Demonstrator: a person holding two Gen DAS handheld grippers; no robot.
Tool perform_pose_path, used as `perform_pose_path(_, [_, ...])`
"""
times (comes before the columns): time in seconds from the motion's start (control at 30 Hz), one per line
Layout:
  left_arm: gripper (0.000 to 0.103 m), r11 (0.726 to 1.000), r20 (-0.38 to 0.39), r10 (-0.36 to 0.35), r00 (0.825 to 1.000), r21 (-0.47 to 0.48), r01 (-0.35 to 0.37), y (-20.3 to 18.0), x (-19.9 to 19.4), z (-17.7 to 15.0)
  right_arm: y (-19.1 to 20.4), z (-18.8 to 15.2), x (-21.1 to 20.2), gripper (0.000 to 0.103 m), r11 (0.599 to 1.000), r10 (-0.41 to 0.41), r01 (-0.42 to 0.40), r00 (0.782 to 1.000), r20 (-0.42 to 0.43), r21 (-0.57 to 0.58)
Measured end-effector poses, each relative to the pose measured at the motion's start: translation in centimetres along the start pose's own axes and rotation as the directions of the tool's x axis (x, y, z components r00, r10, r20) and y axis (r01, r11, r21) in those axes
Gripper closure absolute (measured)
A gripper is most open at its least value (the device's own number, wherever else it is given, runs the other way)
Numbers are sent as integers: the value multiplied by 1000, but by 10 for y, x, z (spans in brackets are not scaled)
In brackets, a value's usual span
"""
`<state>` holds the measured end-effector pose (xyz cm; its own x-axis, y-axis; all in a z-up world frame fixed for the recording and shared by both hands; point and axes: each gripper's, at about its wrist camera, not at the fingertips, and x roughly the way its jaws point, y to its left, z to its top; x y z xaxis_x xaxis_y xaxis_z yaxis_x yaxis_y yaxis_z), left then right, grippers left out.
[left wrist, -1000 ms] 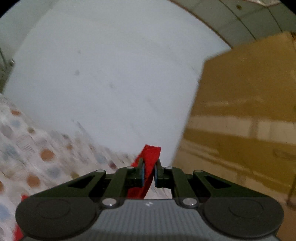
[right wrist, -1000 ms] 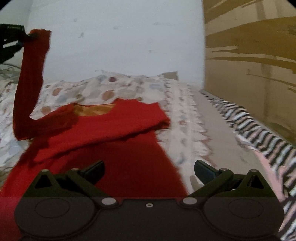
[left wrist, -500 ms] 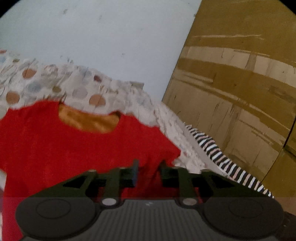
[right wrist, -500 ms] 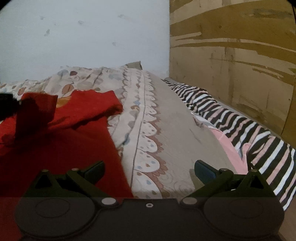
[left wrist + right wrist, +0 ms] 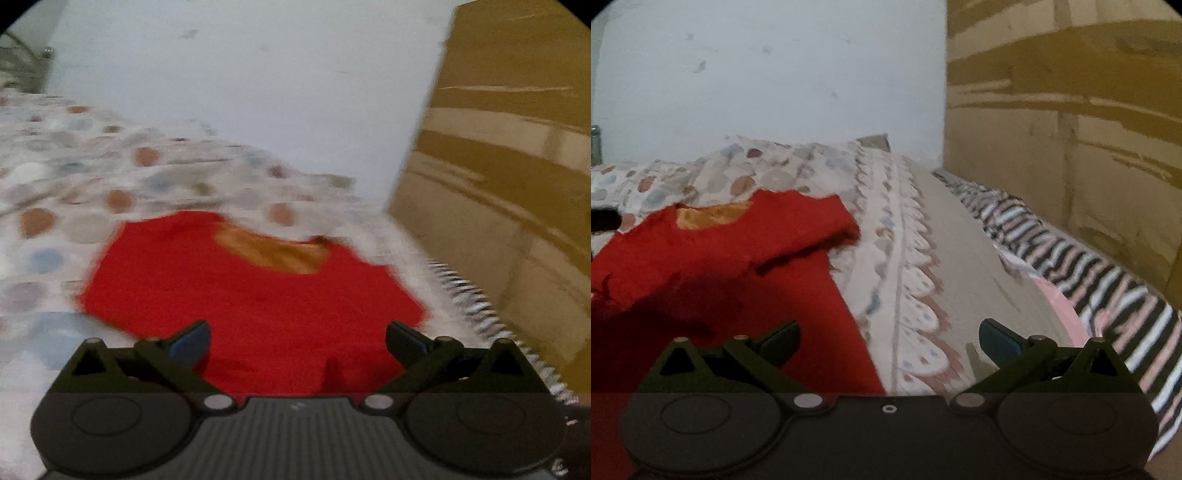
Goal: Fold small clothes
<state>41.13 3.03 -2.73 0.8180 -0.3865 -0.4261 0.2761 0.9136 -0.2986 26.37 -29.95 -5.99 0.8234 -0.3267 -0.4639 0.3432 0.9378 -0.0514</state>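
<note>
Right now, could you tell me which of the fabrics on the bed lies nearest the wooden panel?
The black, white and pink striped cloth; it runs along the panel, whereas the red garment lies far across the patterned bedsheet.

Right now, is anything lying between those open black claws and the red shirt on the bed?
Nothing visible. The left gripper has just been opening; its fingers stand wide over the small red shirt with the orange neck lining, gripping nothing. The right gripper is open over that shirt's edge and the patterned bedsheet.

A bed (image 5: 960,236) in a spotted sheet (image 5: 110,184) carries a red shirt (image 5: 240,295) ahead of the left gripper (image 5: 297,339) and a striped cloth (image 5: 1108,280) to its right.
</note>
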Motion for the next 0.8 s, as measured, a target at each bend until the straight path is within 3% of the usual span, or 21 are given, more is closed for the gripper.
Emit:
perform_pose_path(0.1, [0,991,-15,135,991,19,-135,30,-6,-2,12,9,3,0,999,40,-40,999,13,-25])
perform_pose_path(0.2, [0,959,-49,280,959,70,-276,59,0,-9,27,18,10,0,995,89,-88,996,24,-50])
perform_pose_path(0.4, [0,898,-89,423,902,173,-404,91,35,-11,66,38,38,0,980,187,-183,981,48,-71])
perform_pose_path(0.5, [0,880,-64,448,892,207,-428,98,52,-6,86,44,58,0,968,235,-233,972,10,-95])
perform_pose_path(0.63, [0,853,10,483,876,219,-473,105,67,7,105,37,84,0,964,234,-240,970,-66,-118])
perform_pose_path(0.8, [0,858,92,462,882,205,-471,106,71,18,109,25,96,0,966,223,-235,968,-112,-109])
